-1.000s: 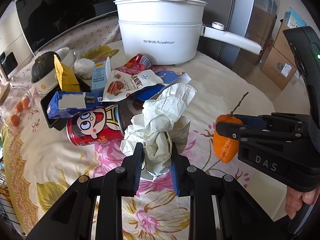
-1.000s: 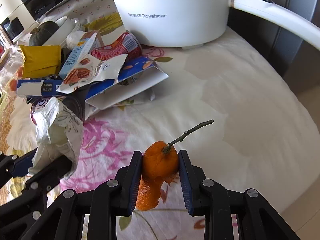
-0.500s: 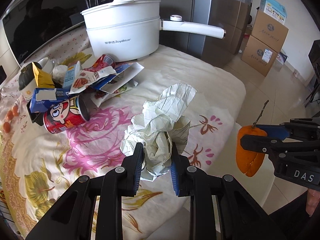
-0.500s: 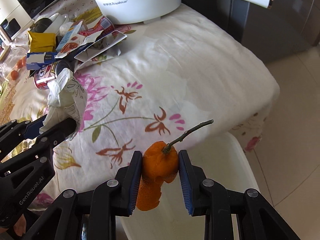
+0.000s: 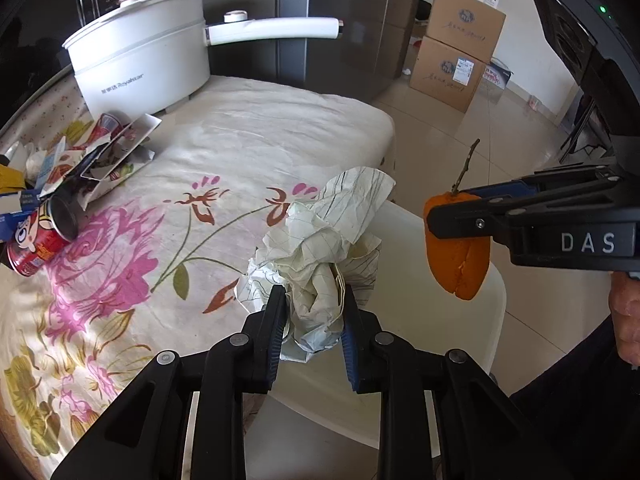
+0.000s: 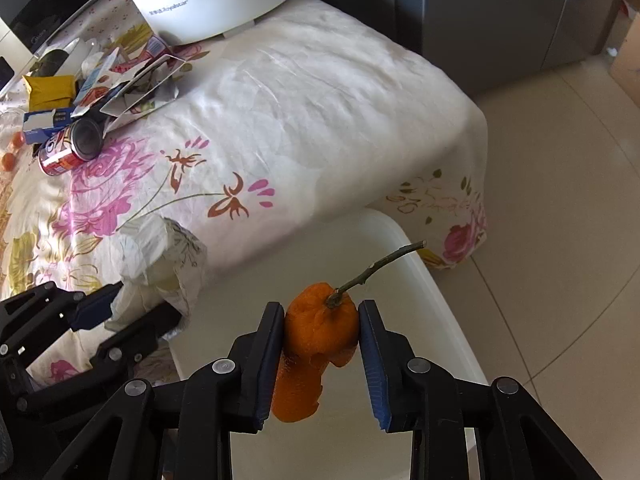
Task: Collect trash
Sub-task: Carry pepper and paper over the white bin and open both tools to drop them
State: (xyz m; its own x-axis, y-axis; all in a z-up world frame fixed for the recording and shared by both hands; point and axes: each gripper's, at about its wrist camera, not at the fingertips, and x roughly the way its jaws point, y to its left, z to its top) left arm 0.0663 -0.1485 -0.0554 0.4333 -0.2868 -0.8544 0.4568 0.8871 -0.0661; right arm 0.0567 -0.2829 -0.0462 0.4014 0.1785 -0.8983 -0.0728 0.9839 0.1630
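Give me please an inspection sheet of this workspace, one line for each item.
Surface: table under a floral cloth.
Job's things: crumpled paper and orange peel with its stem, both held over the white bin.
Clutter: red can on its side, wrappers and boxes, white pot.
Grippers: left claw shut on paper; right claw shut on peel.
Cables: nothing seen.
Surroundings: cardboard boxes, tiled floor.
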